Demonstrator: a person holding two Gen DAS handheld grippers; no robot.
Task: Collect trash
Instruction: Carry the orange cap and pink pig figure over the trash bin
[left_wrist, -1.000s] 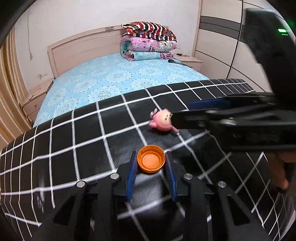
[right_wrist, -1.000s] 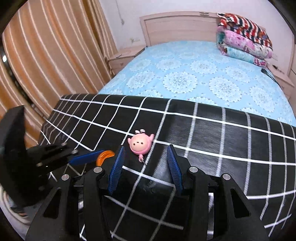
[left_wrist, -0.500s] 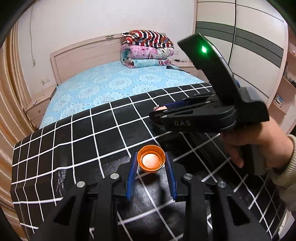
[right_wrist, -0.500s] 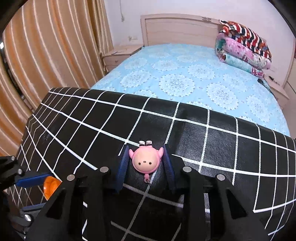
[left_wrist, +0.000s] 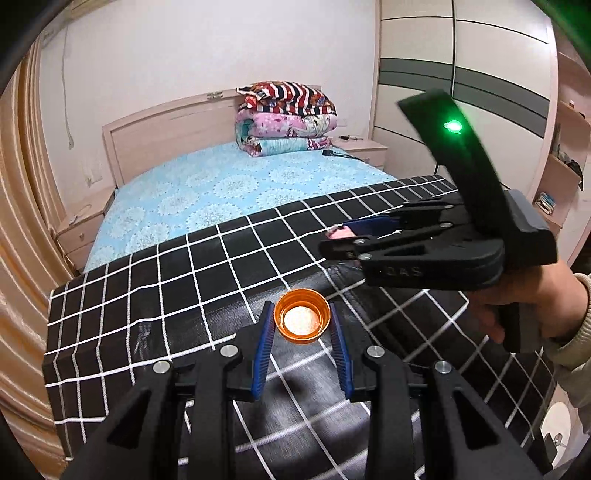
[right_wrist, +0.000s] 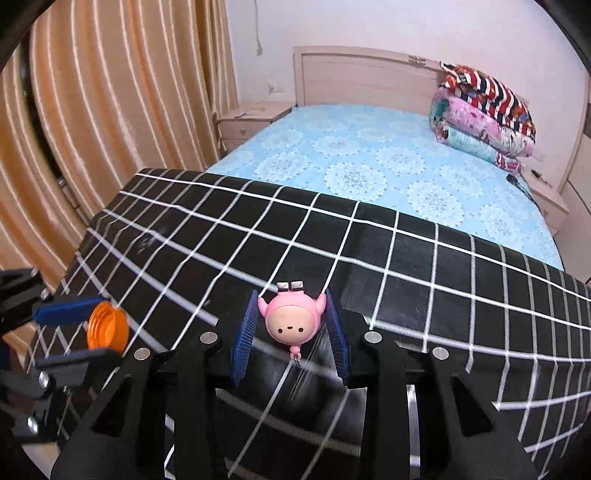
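Left tool (left_wrist: 301, 325): a small gap is kept; the orange bottle cap (left_wrist: 301, 321) is pinched between its 2 blue pads, open side up.
Right tool (right_wrist: 291, 328): its jaws have just been closing; the pink toy figure (right_wrist: 291, 325) is now squeezed between the pads, face toward the camera.
Where the things are: both are held up over the black checked cloth (right_wrist: 406, 251), which is spread over the foot of the bed (right_wrist: 351, 162).
Side by side: the cap is seen to the left of the toy, a little apart.
Trash bin: none is seen, so which hand is nearer cannot be told.
Next move, as a guess: both things are carried off to a bin.
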